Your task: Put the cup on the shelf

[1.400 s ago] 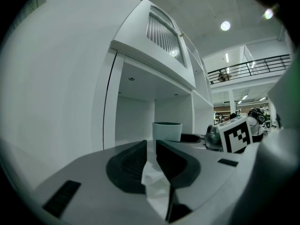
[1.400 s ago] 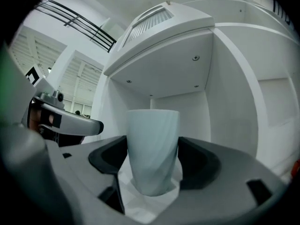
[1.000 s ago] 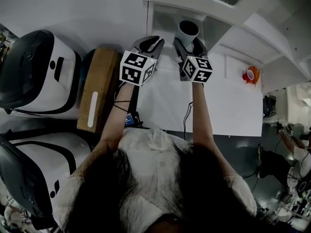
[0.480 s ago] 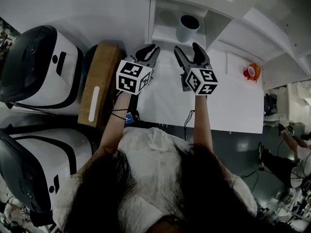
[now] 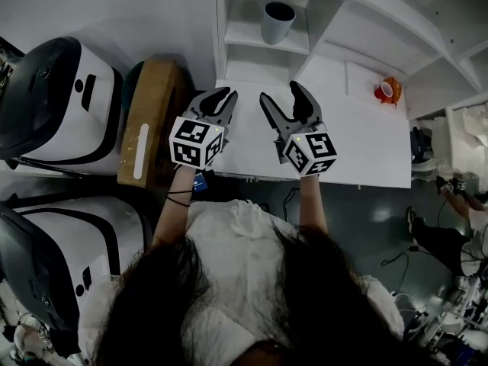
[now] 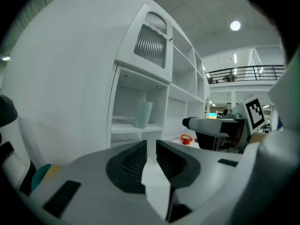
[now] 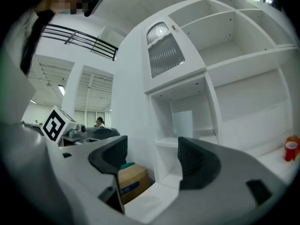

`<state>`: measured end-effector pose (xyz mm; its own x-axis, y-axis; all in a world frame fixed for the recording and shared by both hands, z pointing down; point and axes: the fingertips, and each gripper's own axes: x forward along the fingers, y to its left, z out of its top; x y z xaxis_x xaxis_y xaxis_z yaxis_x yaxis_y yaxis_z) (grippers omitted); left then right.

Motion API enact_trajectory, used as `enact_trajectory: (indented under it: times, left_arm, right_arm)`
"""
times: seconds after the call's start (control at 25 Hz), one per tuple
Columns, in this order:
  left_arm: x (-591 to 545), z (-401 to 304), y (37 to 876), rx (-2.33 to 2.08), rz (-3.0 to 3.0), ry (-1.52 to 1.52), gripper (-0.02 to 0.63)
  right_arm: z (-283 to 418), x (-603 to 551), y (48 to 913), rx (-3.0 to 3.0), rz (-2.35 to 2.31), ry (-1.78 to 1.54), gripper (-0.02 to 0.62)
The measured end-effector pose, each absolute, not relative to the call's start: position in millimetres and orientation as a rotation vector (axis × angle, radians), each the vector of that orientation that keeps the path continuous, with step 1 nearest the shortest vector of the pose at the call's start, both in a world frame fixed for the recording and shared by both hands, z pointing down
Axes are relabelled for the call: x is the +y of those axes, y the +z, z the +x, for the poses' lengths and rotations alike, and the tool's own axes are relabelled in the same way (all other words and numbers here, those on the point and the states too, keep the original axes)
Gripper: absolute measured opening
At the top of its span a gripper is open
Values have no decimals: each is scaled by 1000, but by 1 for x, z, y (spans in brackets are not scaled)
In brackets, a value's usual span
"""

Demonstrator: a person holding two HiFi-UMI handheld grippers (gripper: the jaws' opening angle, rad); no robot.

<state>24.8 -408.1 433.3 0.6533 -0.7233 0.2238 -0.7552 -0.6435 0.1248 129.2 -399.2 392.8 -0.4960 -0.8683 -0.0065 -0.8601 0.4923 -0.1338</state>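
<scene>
A pale grey cup (image 5: 278, 21) stands upright on the middle board of the white shelf unit (image 5: 226, 33), with nothing touching it. It also shows in the left gripper view as the cup (image 6: 143, 114) and in the right gripper view as the cup (image 7: 183, 123). My right gripper (image 5: 280, 99) hangs over the white table, well short of the shelf, open and empty (image 7: 152, 146). My left gripper (image 5: 216, 97) is beside it at the same depth, its jaws drawn together on nothing (image 6: 151, 146).
A small orange-red cup (image 5: 386, 90) sits on the table (image 5: 358, 143) to the right. A brown cardboard box (image 5: 145, 120) lies left of the shelf unit. Two large white and black machines (image 5: 53, 101) stand further left.
The right gripper has let go of the cup, which stays on the shelf. Both grippers have drawn back from the shelf toward the person.
</scene>
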Motion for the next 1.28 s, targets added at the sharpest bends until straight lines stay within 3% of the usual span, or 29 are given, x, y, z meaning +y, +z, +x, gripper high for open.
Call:
enact_trajectory:
  times: [0.24,0.4,0.64,1.28]
  left_arm:
    - [-352,39,424,-1164,2674,193,72]
    - [-318,44,419,-1158,2683,179,72]
    - [-267,50,427,-1169,2665,210,72]
    - [-188,17,440,-1297,2567,270,72]
  right_arm:
    - [136,-346,386,2632,-1531,-169,330]
    - [130,-304,382,2620,-1507,-154,223]
    - [124,-250,388,2645,-1454,-175,161]
    - [78,-182,405,2739,-1271,-244,144]
